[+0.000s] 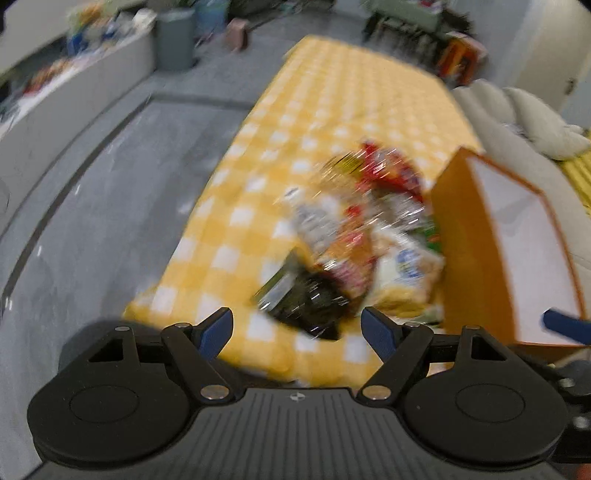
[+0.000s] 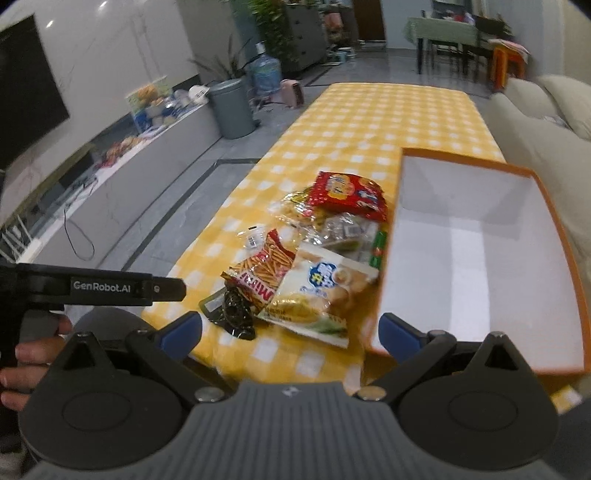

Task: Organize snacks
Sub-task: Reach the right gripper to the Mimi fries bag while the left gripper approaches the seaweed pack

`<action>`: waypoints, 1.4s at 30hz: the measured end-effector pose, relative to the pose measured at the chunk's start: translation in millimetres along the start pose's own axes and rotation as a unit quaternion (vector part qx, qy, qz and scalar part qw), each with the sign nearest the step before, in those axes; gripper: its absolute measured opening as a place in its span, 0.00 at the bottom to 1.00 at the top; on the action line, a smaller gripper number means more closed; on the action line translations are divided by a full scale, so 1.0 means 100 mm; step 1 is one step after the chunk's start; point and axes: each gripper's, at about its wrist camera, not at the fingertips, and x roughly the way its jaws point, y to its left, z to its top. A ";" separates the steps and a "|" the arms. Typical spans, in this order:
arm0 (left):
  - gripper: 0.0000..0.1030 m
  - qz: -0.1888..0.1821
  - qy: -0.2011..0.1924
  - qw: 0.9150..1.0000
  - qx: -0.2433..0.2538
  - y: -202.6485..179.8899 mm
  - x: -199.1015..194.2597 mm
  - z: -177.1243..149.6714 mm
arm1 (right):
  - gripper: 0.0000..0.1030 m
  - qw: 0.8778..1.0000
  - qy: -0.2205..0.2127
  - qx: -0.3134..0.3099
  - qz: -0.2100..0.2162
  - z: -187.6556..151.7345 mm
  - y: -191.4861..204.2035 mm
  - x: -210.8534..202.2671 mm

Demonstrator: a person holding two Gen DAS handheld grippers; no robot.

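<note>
A pile of snack packets lies on the yellow checked table [image 2: 362, 110]: a red bag [image 2: 347, 192], a stick-snack bag [image 2: 266, 273], a pale bag [image 2: 321, 291] and a black packet [image 2: 236, 314]. An orange box with a white inside [image 2: 480, 251] stands open and empty to their right. My right gripper [image 2: 291, 332] is open and empty, just short of the pile. My left gripper [image 1: 297, 326] is open and empty over the table's near edge; its view is blurred, showing the pile [image 1: 354, 236] and box [image 1: 517, 251]. The left gripper's body [image 2: 92, 286] shows in the right wrist view.
A grey bin [image 2: 231, 107] and a water jug [image 2: 264, 74] stand by the low white counter [image 2: 122, 177] on the left. A beige sofa [image 2: 546, 140] runs along the table's right side. A green dining table [image 2: 443, 29] is far back.
</note>
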 end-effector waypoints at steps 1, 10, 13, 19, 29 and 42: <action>0.90 -0.002 0.006 1.000 -0.005 0.04 0.07 -0.01 | 0.96 1.000 0.004 -0.011 0.000 0.03 0.02 0.06; 0.86 -0.040 0.053 0.997 -0.030 0.27 0.41 -0.04 | 0.97 0.980 0.046 -0.192 0.011 0.36 0.41 0.77; 0.86 -0.050 0.076 0.994 -0.056 0.39 0.47 -0.04 | 0.97 0.961 0.103 -0.256 -0.010 0.48 0.51 1.09; 0.86 -0.060 0.080 0.993 -0.069 0.50 0.53 -0.01 | 0.97 0.952 0.148 -0.267 -0.005 0.72 0.52 1.48; 0.86 -0.056 0.088 0.993 -0.060 0.52 0.58 -0.01 | 0.97 0.919 0.184 -0.348 0.029 0.76 0.69 1.96; 0.86 -0.071 0.077 0.991 -0.080 0.56 0.54 -0.01 | 0.81 0.911 0.203 -0.337 0.125 0.82 0.60 2.28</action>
